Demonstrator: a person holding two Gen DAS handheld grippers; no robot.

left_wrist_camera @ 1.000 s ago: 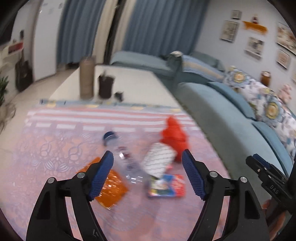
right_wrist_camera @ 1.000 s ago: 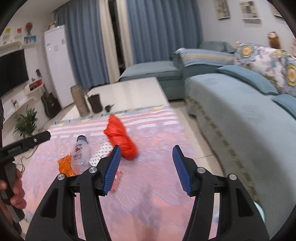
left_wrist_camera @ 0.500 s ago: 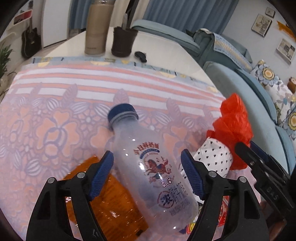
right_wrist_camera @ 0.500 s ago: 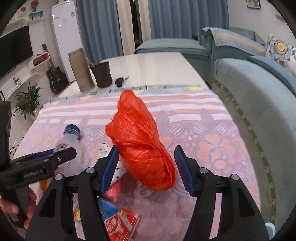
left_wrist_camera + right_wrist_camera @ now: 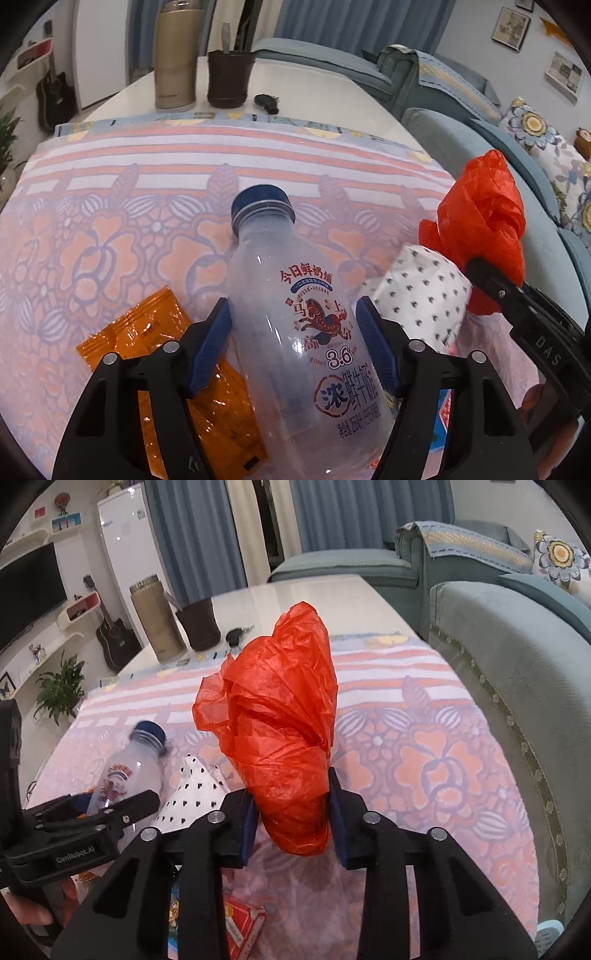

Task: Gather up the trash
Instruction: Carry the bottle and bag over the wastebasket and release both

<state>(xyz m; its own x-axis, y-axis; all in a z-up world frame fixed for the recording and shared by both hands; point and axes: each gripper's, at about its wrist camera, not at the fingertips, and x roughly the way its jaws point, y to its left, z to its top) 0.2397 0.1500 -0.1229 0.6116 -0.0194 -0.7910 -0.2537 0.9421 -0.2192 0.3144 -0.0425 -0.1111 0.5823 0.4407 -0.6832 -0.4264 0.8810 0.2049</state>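
Observation:
A clear plastic milk bottle [image 5: 306, 325] with a blue cap lies on the patterned tablecloth [image 5: 110, 206]. My left gripper [image 5: 295, 343] is shut on the bottle's body, its blue pads pressed on both sides. A red plastic bag [image 5: 280, 731] stands bunched on the cloth; my right gripper [image 5: 291, 812] is shut on its lower part. The bag [image 5: 480, 221] and the right gripper's finger also show in the left wrist view. The bottle [image 5: 129, 768] shows in the right wrist view.
An orange wrapper [image 5: 159, 362] lies left of the bottle, a white dotted paper piece [image 5: 417, 295] right of it, and a red packet [image 5: 243, 926] near the front. A metal flask [image 5: 173, 55], a dark cup [image 5: 229, 77] and a key fob [image 5: 267, 101] stand at the far end. A blue sofa [image 5: 517, 664] runs along the right.
Both grippers moved forward and down onto the trash. The left closed around the bottle and the right closed on the red bag.

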